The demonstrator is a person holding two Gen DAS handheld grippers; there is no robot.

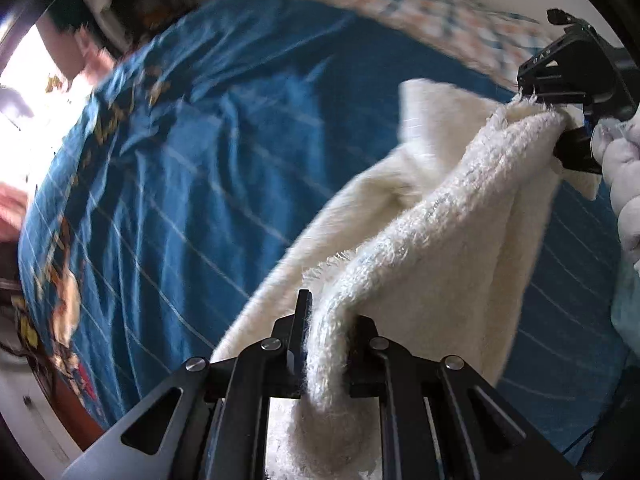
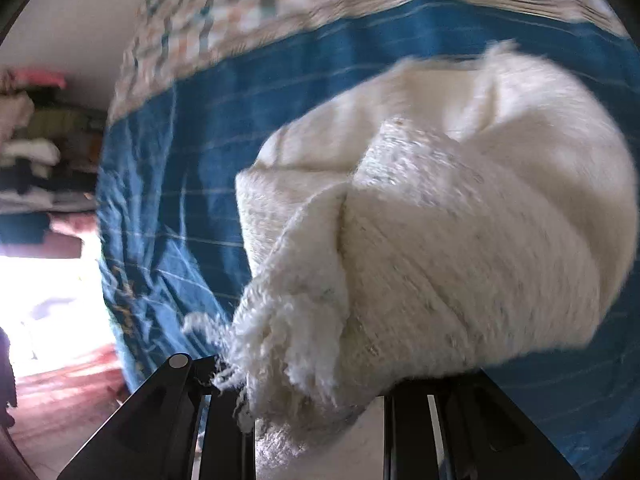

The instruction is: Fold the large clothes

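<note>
A large cream-white fuzzy knit garment (image 1: 448, 216) hangs lifted above a bed with a blue striped sheet (image 1: 192, 152). My left gripper (image 1: 330, 344) is shut on a bunched edge of the garment, which passes between its fingers. My right gripper (image 1: 560, 120) shows at the upper right of the left wrist view, shut on the garment's other edge. In the right wrist view the garment (image 2: 440, 232) fills the middle and drapes over the right gripper (image 2: 316, 380), hiding its fingertips; a frayed fringe (image 2: 256, 344) hangs at its edge.
A checked quilt or pillow (image 1: 400, 4) lies at the head of the bed, also in the right wrist view (image 2: 248, 12). Shelves with stacked clothes (image 2: 36, 148) stand at the left. A reddish floor (image 2: 60, 392) lies beside the bed. A gloved hand (image 1: 624, 184) holds the right gripper.
</note>
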